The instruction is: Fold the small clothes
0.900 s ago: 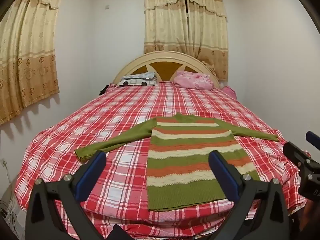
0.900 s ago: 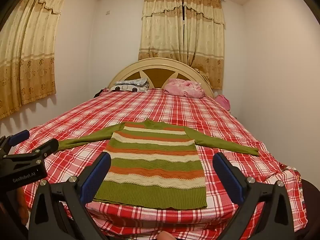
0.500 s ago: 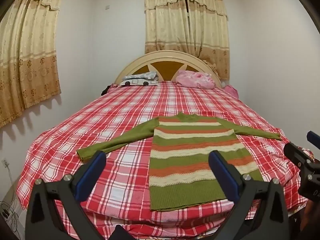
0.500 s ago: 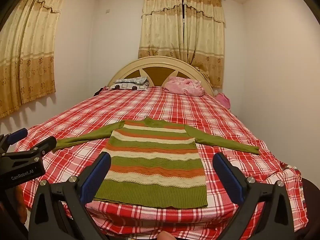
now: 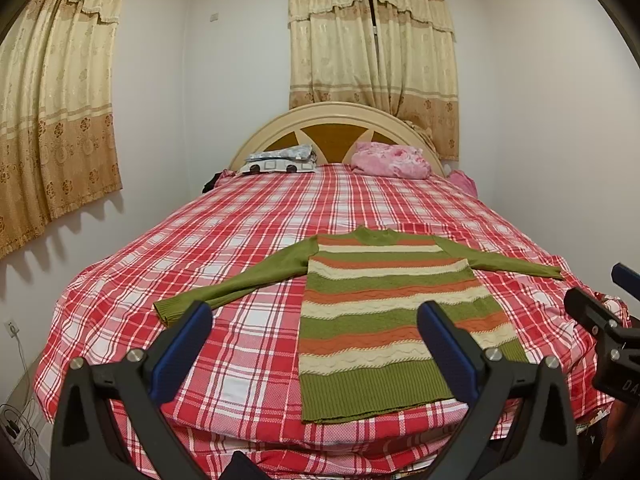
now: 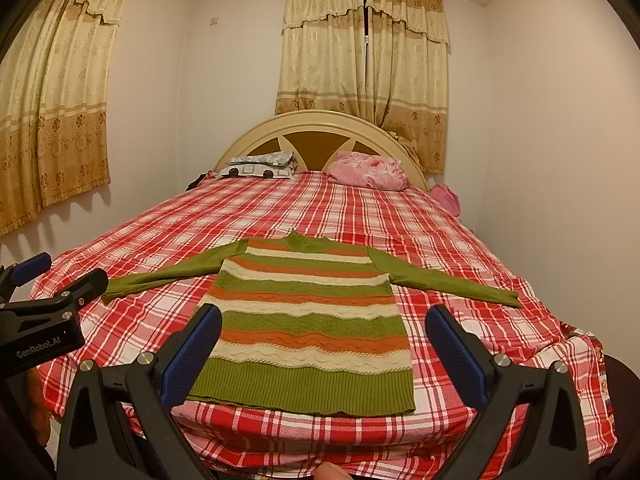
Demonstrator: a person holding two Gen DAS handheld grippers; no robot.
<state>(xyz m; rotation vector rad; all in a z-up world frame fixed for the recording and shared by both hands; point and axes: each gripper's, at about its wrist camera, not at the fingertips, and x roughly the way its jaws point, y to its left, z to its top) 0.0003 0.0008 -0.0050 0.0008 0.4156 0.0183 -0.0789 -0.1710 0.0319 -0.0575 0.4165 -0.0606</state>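
A green sweater with orange and cream stripes (image 5: 384, 312) lies flat on the bed, sleeves spread wide, hem toward me; it also shows in the right wrist view (image 6: 308, 328). My left gripper (image 5: 316, 320) is open and empty, held off the foot of the bed, its fingers framing the sweater's left half. My right gripper (image 6: 324, 320) is open and empty, also short of the hem, centred on the sweater. Each gripper shows at the edge of the other's view.
The bed has a red and white plaid sheet (image 5: 248, 240). A pink pillow (image 5: 390, 160) and a patterned pillow (image 5: 280, 160) lie at the rounded headboard (image 5: 336, 120). Walls stand close on both sides. Cables lie on the floor at the lower left (image 5: 16, 428).
Both grippers have tilted slightly, so the sweater sits a little lower and nearer in both views. The sweater has not moved. Both grippers stay open.
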